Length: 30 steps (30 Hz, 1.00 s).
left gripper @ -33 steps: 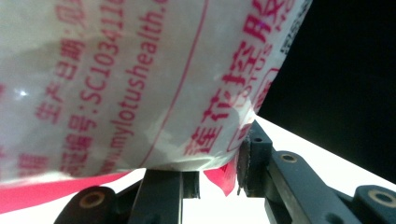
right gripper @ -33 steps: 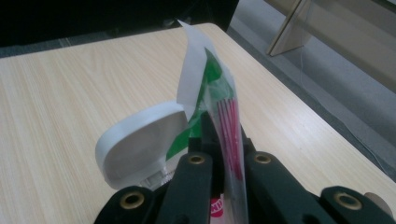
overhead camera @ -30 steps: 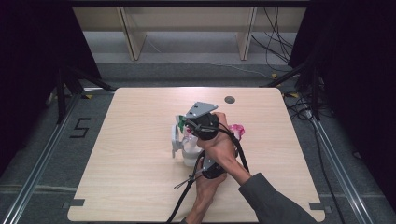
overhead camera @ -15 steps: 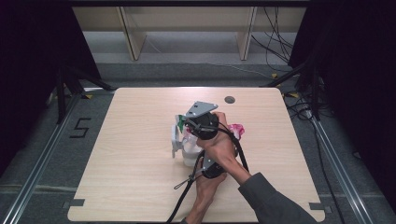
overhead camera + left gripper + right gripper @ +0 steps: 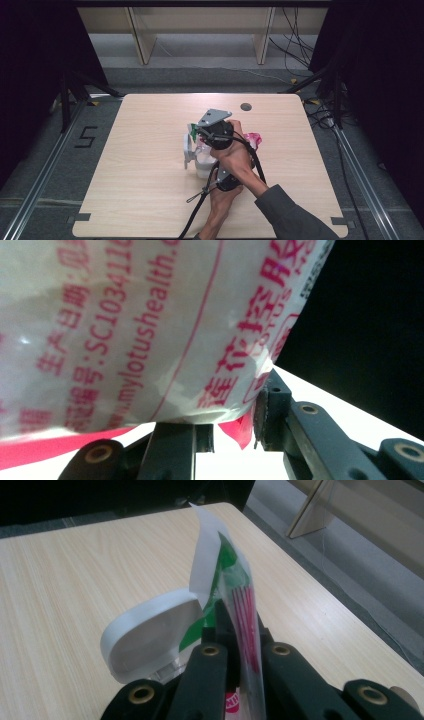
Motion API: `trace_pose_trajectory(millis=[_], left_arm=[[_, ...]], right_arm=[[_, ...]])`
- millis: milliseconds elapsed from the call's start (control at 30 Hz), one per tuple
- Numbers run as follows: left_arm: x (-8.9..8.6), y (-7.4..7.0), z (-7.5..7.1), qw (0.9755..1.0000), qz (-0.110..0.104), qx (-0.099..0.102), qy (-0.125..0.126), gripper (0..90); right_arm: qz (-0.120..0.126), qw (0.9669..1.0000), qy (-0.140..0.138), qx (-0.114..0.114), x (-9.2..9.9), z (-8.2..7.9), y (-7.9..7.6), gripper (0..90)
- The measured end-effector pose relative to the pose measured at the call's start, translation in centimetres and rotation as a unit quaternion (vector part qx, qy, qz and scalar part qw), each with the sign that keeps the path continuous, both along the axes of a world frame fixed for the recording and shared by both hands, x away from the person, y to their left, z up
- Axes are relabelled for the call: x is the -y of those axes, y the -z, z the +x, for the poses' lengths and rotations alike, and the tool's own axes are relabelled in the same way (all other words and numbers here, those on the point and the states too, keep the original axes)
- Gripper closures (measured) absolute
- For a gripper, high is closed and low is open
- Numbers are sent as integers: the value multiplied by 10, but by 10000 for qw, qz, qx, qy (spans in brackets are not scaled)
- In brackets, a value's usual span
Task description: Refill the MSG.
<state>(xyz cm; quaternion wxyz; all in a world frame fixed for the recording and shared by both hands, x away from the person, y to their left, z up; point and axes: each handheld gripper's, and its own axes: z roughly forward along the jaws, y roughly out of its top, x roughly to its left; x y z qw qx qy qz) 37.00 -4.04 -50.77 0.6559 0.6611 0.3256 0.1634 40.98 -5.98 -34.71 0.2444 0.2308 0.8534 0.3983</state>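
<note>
A white tub point(image 5: 204, 165) with red print point(image 5: 150, 340) stands at mid-table, its oval flip lid point(image 5: 150, 635) swung open to the left. My left gripper point(image 5: 225, 425) is shut on the tub, one pad pressed on its right side. Seen from above, the left gripper point(image 5: 222, 179) sits under the person's hands, near the tub's front side. My right gripper point(image 5: 235, 625), grey plate on top point(image 5: 214, 118), is shut on a thin sachet point(image 5: 220, 565) with white, green and red stripes. The sachet stands upright just above the tub's open mouth.
A pink and red wrapper point(image 5: 254, 140) lies on the wooden table point(image 5: 140, 200) just right of the hands. A small dark hole point(image 5: 245, 106) sits near the far edge. Black cables trail toward the front edge. Wide bare wood lies left and right.
</note>
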Motion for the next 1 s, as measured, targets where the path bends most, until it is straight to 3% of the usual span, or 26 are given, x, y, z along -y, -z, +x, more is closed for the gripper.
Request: trace_pose_trajectory(millis=[100, 200, 333, 367, 433, 533, 633, 767, 900, 1000], left_arm=[[-3, 0, 0, 10000, 79, -10, -2, 728], [-2, 0, 0, 10000, 64, -17, 20, 729], [-1, -1, 0, 9999, -29, -99, 47, 729], [-2, 0, 1, 10000, 51, -30, 13, 729], [-2, -1, 1, 10000, 82, -18, 22, 729], [-2, -1, 1, 10000, 0, -30, 18, 729], [-2, 0, 1, 10000, 82, -25, 47, 728], [-1, 0, 1, 10000, -7, -54, 36, 729], [-3, -2, 2, 9999, 88, -27, 49, 728], [-1, -1, 3, 10000, -26, -61, 44, 729]], right_arm=[[96, 10000, -11, -4, 0, 1, -1, 900], [-46, 10000, -5, 15, -2, 1, 0, 900], [158, 9999, 24, -37, 2, 1, -2, 900], [121, 9999, 19, -109, 1, 0, -2, 900], [-52, 10000, -6, -16, -2, 1, 0, 900], [91, 9999, 21, -60, -1, 1, -2, 900], [-14, 10000, -34, -2, -1, 2, 0, 900], [51, 10000, 14, -45, 0, 3, -1, 900], [51, 10000, -6, -45, 0, 3, -2, 900], [28, 10000, 19, -76, -1, 3, -1, 900]])
